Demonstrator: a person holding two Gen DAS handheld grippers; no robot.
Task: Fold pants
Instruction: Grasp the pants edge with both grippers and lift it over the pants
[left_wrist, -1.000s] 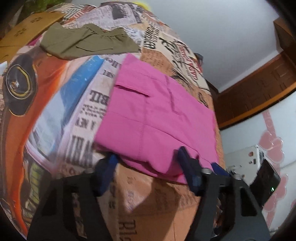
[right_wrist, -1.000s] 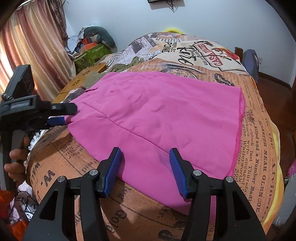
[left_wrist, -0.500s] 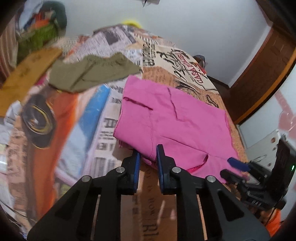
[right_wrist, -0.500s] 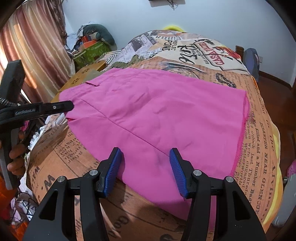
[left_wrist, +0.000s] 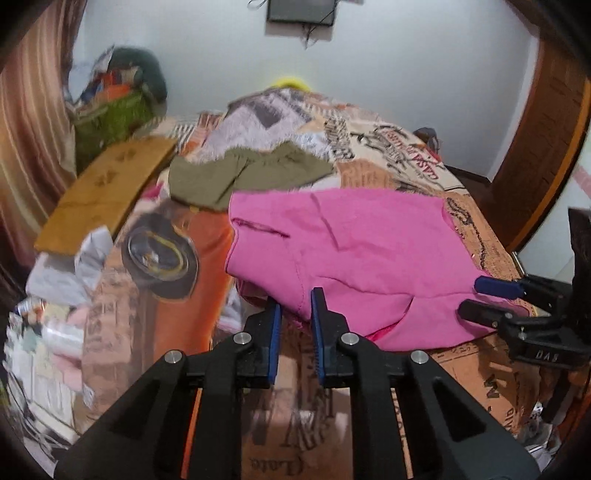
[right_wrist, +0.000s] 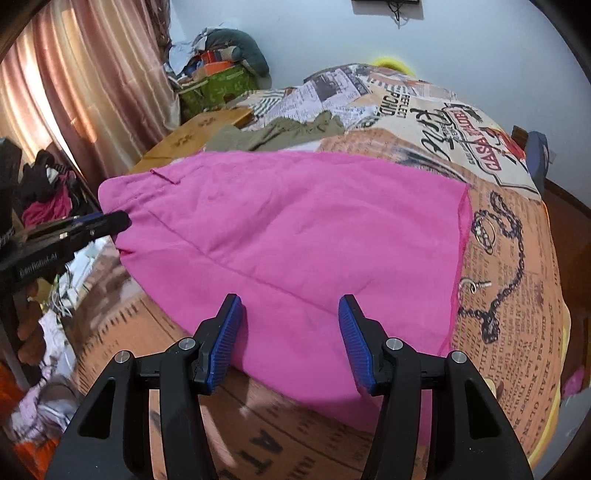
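Note:
Pink pants (left_wrist: 351, 251) lie folded flat on the printed bedspread (left_wrist: 399, 147); they also fill the middle of the right wrist view (right_wrist: 295, 229). My left gripper (left_wrist: 295, 306) is shut on the near waist edge of the pants. It shows at the left of the right wrist view (right_wrist: 110, 223), pinching that edge. My right gripper (right_wrist: 290, 325) is open, its pads straddling the near edge of the pink cloth without closing. In the left wrist view it appears at the right (left_wrist: 480, 295), open over the hem end.
Olive green pants (left_wrist: 243, 173) lie beyond the pink ones. A wooden board (left_wrist: 107, 192) and a green basket (left_wrist: 110, 122) of clutter stand at the left. Curtains (right_wrist: 85, 96) hang at the left. A wooden door (left_wrist: 546, 140) is at the right.
My left gripper has closed on the pink pants' waist edge and swung round to face along the bed. The right gripper stays open in place.

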